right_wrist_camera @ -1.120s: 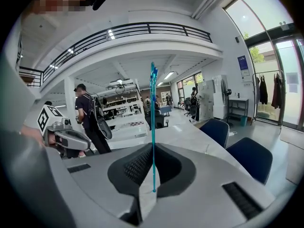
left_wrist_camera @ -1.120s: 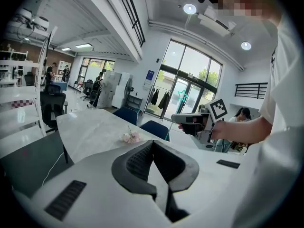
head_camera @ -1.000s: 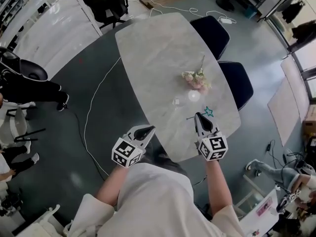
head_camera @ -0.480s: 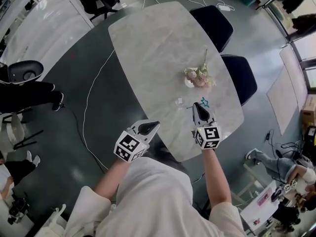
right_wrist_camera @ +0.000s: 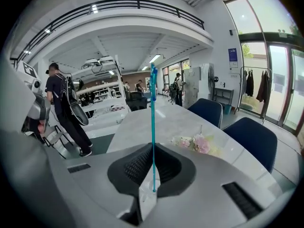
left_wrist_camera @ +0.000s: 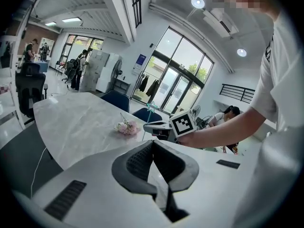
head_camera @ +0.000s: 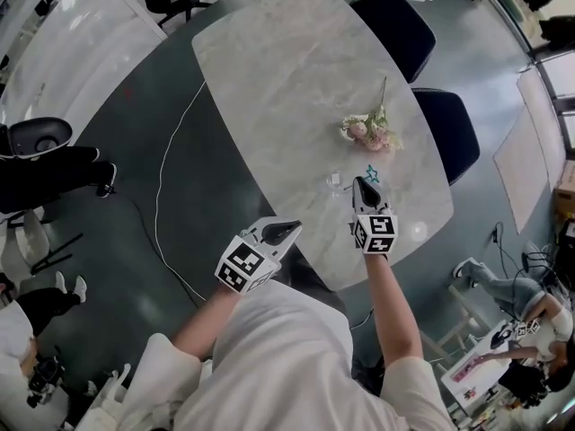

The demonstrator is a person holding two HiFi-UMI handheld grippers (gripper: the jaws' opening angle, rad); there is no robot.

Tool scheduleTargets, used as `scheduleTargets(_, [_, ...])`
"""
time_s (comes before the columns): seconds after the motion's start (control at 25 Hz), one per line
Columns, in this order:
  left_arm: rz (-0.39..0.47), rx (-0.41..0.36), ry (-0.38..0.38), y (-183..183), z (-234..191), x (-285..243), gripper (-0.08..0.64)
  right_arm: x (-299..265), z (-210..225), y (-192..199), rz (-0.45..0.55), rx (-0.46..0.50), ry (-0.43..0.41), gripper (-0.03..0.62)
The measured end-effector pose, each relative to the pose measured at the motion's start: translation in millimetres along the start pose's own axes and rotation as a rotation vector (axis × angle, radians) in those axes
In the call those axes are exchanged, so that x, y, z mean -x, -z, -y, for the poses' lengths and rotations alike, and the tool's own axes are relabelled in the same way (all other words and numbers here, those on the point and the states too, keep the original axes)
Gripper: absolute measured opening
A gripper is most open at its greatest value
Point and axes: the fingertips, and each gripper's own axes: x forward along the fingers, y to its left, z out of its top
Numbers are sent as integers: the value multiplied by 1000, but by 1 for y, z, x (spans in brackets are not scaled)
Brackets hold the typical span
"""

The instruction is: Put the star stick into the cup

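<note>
The star stick is a thin teal rod topped with a small open star. It stands upright at frame centre, its lower end pinched in the right tool. The cup, small and clear, stands on the surface just left of the star, right of centre in the head view.

Right gripper dropped lower and brought the star stick closer to the cup — now about its 3 o'clock — left gripper sank too.
</note>
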Motion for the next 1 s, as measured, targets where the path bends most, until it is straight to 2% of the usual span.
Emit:
scheduleTargets(0.32, [-24,20,2,4,-26,-13,20,-36,12,42,-105,-64,7,23])
scheduleTargets(0.64, [-41,22,0,9,-46,-20,20,-57,11,63,-186,-42,-8,31])
scheduleTargets(0.72, [-43,26,-3,11,-51,-19,20,-60,13,69,-207,-41,-9,44])
scheduleTargets(0.88, [-45,26,-9,15,-59,-16,20,-62,14,73,-230,-46,-8,124])
scheduleTargets(1.0, [-45,27,-10,11,-57,-6,20,-53,8,67,-231,-49,-2,150])
